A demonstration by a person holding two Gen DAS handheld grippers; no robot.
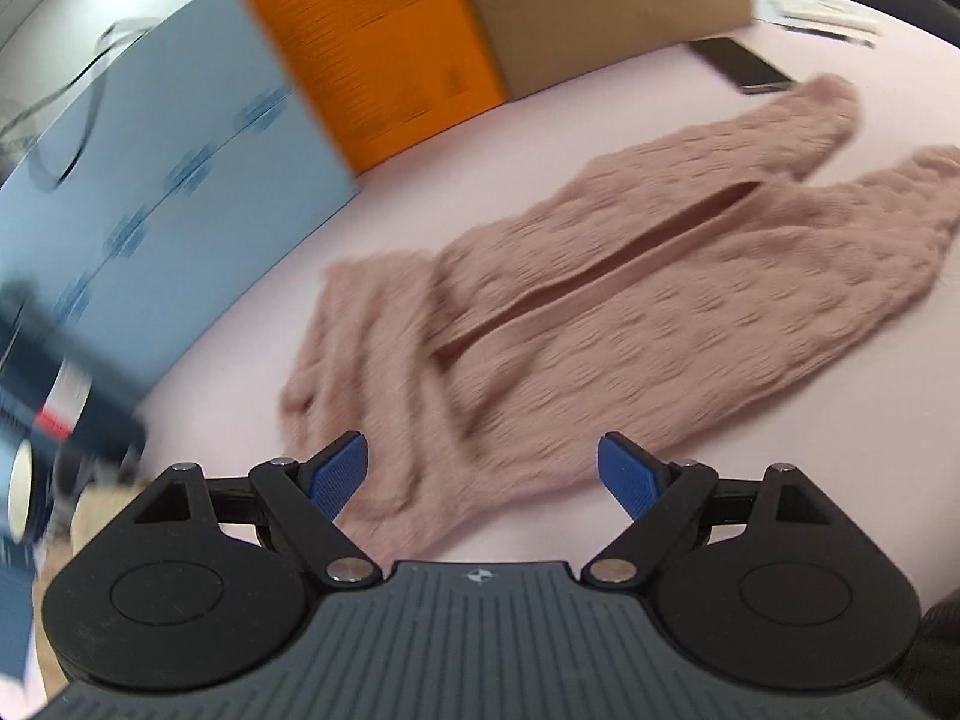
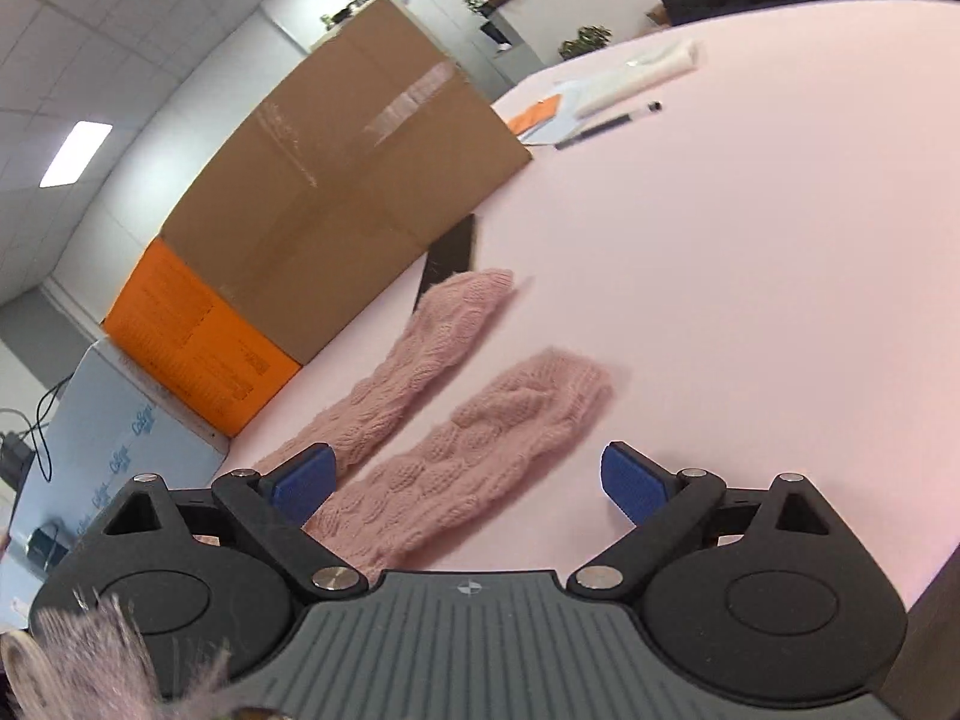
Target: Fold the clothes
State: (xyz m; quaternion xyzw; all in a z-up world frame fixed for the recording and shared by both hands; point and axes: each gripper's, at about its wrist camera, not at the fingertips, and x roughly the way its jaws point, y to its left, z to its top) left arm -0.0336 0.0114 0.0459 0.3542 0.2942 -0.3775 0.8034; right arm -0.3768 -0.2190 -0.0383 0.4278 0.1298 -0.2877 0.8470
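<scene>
We work over a pale pink table, the largest thing ahead of both claws. Beyond and to the left of each claw stands a big cardboard box with an orange panel, and a light blue panel lies further left of the left claw. The task's thing, a pink cable-knit garment, lies flat on the table directly ahead of the left gripper, running away up and to the right, its near end between and just beyond the blue fingertips. Its two long parts lie side by side with a narrow gap between them. From the right gripper we see those two far ends reaching ahead and slightly left of the claw, one part passing under its left fingertip. A dark phone rests past the further knit end, close to the box. A pen lies far ahead.

Both claws stand wide apart, holding nothing.

As for progress, we judge the garment to lie lengthwise and still long: the two parts may already be one fold made, or simply how it was spread. No crosswise fold shows, so a compact bundle is not yet there.
</scene>
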